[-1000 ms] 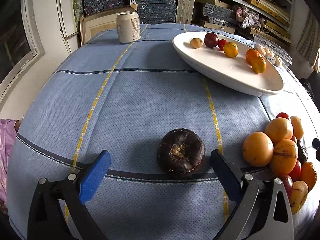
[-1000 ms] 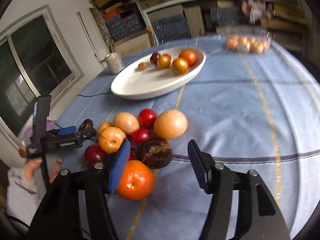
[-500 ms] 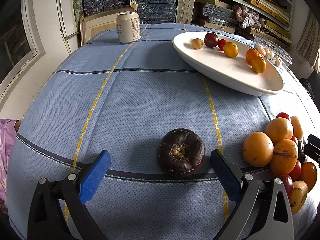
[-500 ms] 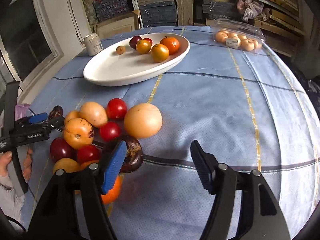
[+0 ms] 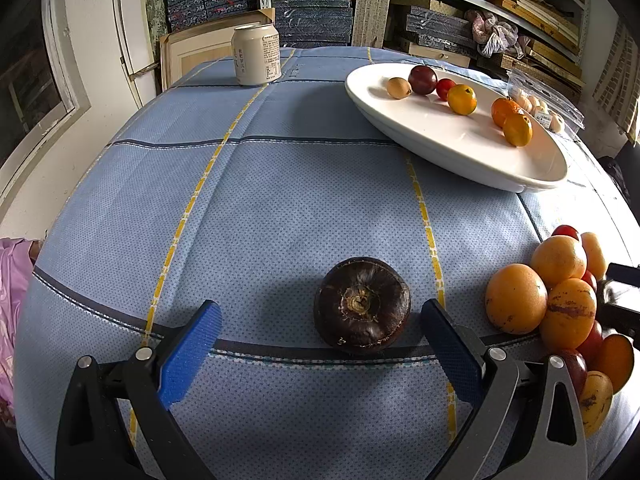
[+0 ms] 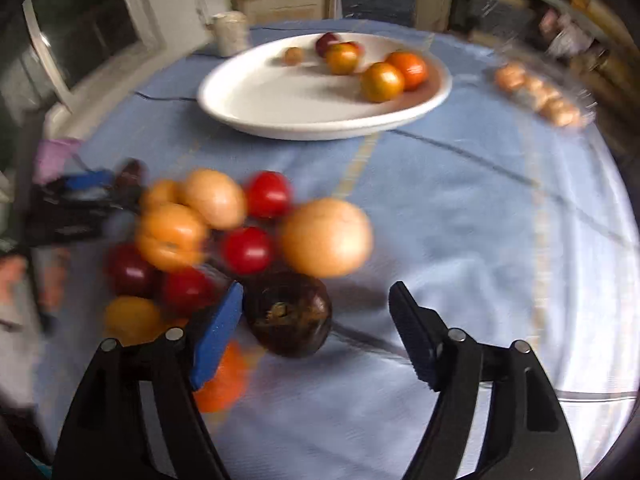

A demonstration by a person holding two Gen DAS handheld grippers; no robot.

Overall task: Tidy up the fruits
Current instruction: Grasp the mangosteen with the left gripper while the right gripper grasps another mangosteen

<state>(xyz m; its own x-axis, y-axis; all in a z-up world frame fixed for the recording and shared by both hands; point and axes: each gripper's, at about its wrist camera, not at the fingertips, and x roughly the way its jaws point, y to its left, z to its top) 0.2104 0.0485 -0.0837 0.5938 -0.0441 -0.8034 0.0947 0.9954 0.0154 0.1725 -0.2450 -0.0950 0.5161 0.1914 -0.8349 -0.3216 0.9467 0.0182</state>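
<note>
The right gripper [image 6: 316, 330] is held wide apart, nothing clamped; between its blue pads a dark mangosteen [image 6: 289, 314] is framed, just beside the left pad and well off the right one, at the near edge of the fruit pile [image 6: 224, 232]. The view is blurred, so contact cannot be told. The left gripper [image 5: 320, 334] is likewise spread and empty, with a second dark fruit [image 5: 362, 306] lying on the blue tablecloth [image 5: 280, 200] between its pads, nearer the right pad, touching neither.

Each dark fruit is judged firm-rinded, fairly light and round, so it may roll or squirt out if pinched off-centre. A hold across the widest girth, pads level with the middle, is suggested, with moderate squeeze since the rind can crack. Neighbouring tomatoes [image 6: 248, 250] are soft and crowd the left pad.

No real long axis is offered by either fruit. The left one is lying with its stem-end disc turned up and towards the camera; the right one's calyx is also facing roughly the camera.

Beyond, the white oval dish [image 5: 440, 140] with several fruits is seen, and a can [image 5: 256, 54] at the far edge.
</note>
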